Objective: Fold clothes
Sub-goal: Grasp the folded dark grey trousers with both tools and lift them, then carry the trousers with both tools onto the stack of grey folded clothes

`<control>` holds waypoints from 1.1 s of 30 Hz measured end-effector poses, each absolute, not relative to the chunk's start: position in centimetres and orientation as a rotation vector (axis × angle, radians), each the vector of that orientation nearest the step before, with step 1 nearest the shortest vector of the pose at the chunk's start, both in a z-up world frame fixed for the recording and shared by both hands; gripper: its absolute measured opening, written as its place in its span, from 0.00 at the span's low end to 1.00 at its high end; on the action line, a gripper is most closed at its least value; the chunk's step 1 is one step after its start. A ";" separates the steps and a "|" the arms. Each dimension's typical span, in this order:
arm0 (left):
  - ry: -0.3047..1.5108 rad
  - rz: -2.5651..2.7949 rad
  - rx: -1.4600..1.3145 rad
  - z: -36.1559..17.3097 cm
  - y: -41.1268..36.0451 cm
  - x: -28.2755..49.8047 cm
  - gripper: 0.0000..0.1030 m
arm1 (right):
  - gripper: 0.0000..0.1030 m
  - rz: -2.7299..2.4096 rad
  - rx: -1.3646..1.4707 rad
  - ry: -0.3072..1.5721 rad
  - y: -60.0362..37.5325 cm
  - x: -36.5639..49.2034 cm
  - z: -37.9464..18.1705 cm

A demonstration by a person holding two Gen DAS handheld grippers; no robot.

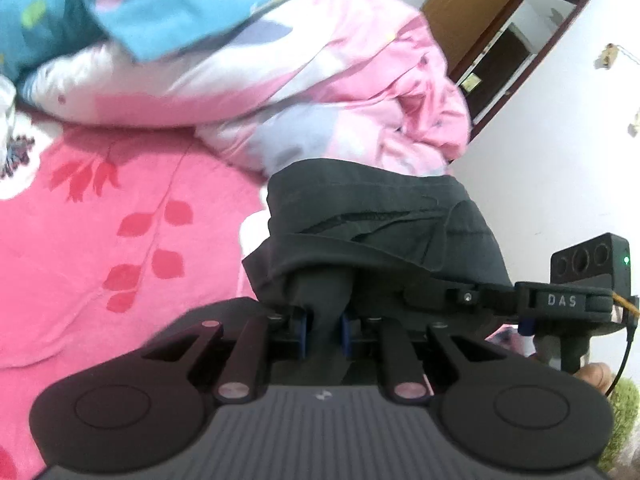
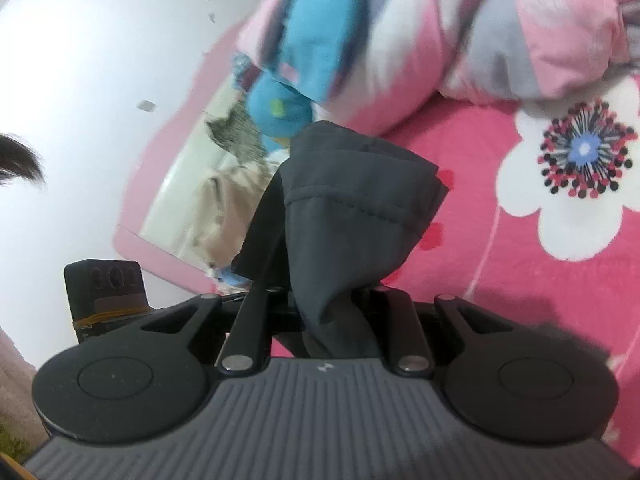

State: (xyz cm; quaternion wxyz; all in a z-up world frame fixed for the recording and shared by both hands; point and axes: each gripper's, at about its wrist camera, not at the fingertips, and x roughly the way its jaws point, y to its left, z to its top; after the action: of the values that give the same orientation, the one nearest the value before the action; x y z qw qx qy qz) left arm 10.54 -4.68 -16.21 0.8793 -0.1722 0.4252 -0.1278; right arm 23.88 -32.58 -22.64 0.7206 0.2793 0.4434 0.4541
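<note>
Left claw (image 1: 323, 320) clamped on dark garment (image 1: 380, 216); right claw (image 2: 336, 312) clamped on same garment (image 2: 352, 200), bunched above pink bed (image 1: 100, 220). Quilt (image 1: 280, 80) behind.

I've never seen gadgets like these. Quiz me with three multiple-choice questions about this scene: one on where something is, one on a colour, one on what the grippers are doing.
1. Where is the pink and white quilt?
A. Piled on the bed beyond the garment
B. On the floor
C. Hung on the door

2. What colour is the held garment?
A. Yellow
B. Dark grey
C. White

3. What state are the left gripper and right gripper in?
A. Both open
B. One open
C. Both shut on cloth

Answers: 1 A, it is heaped on the pink bedsheet. 2 B, the fabric looks charcoal. 3 C, cloth is pinched between each pair of fingers.
</note>
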 end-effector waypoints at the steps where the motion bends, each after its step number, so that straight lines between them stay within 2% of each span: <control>1: 0.877 -0.269 -0.352 -14.9 -5.3 9.9 0.16 | 0.16 1.005 0.622 0.967 -33.2 23.2 -21.5; 7: 0.836 -0.318 -0.297 -7.9 -8.8 6.9 0.16 | 0.16 0.983 0.679 0.890 -37.2 19.2 -15.4; 16: 0.786 -0.575 -0.211 -1.6 -14.1 4.1 0.16 | 0.16 0.815 0.787 0.745 -43.5 11.3 -9.1; 27: 0.818 -0.971 -0.162 -1.7 -21.7 -0.2 0.16 | 0.17 0.396 0.858 0.576 -49.8 -3.2 -6.2; 33: 0.825 -1.109 -0.161 -2.4 -26.2 -2.3 0.16 | 0.17 0.253 0.850 0.512 -52.9 -8.0 -5.2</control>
State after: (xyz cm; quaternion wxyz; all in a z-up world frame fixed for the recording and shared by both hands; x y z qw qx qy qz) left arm -2.34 -26.24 -2.36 0.7675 -0.0740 0.3800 -0.5109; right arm -8.05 -52.93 -5.24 0.8718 0.4065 0.2450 0.1212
